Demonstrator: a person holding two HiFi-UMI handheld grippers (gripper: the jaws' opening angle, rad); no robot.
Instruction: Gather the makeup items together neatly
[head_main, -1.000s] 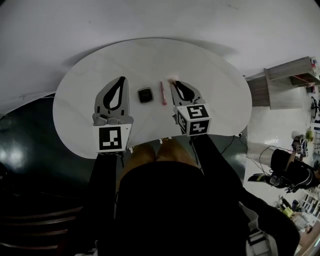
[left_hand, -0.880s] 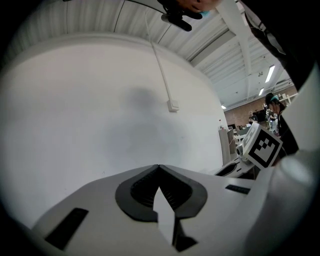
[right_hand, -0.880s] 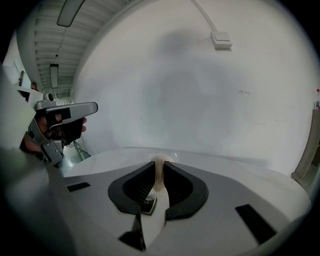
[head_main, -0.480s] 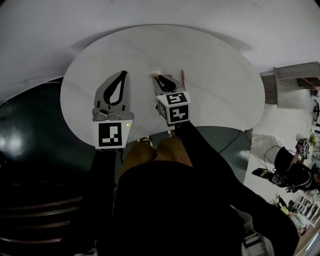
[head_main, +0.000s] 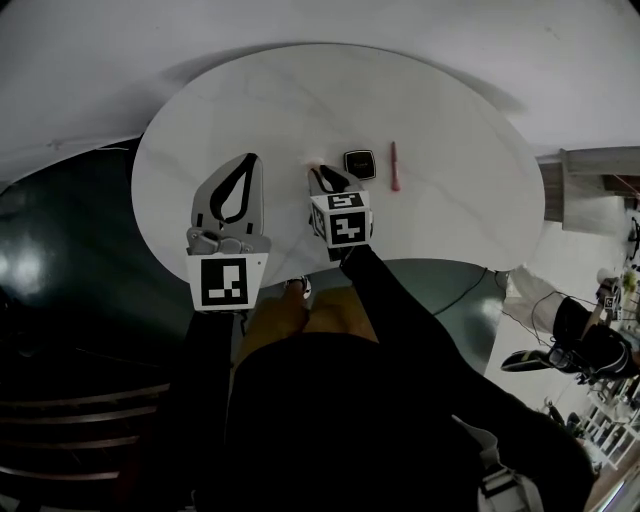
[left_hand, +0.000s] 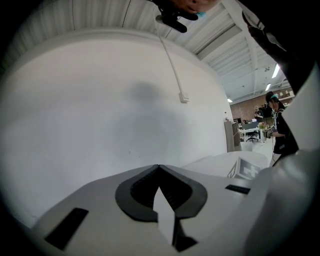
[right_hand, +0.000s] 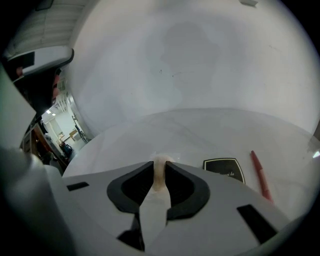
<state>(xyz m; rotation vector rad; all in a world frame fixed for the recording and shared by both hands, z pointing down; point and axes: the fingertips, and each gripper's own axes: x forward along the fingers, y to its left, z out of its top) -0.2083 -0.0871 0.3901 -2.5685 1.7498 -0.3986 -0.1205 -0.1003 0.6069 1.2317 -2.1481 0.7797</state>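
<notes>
On the round white table (head_main: 450, 100) lie a black square compact (head_main: 359, 163) and, to its right, a pink pencil (head_main: 394, 180). My right gripper (head_main: 318, 172) sits just left of the compact, low over the table. A pale peach makeup sponge (right_hand: 160, 170) is pinched between its pads while the jaws are opening. In the right gripper view, the compact (right_hand: 224, 169) and the pencil (right_hand: 260, 175) lie right of the right gripper (right_hand: 159, 164). My left gripper (head_main: 248, 158) hovers further left, shut and empty. The left gripper (left_hand: 159, 166) faces only a bare white surface.
The table's near edge (head_main: 300, 285) runs just behind both grippers, with dark floor (head_main: 60, 260) to the left. A grey cabinet (head_main: 600, 180) stands off to the right. The person's knees (head_main: 300, 310) are against the near edge.
My right gripper has carried the sponge leftward, from right of the pencil to left of the compact. The left gripper has stayed put. The head view has shifted.
</notes>
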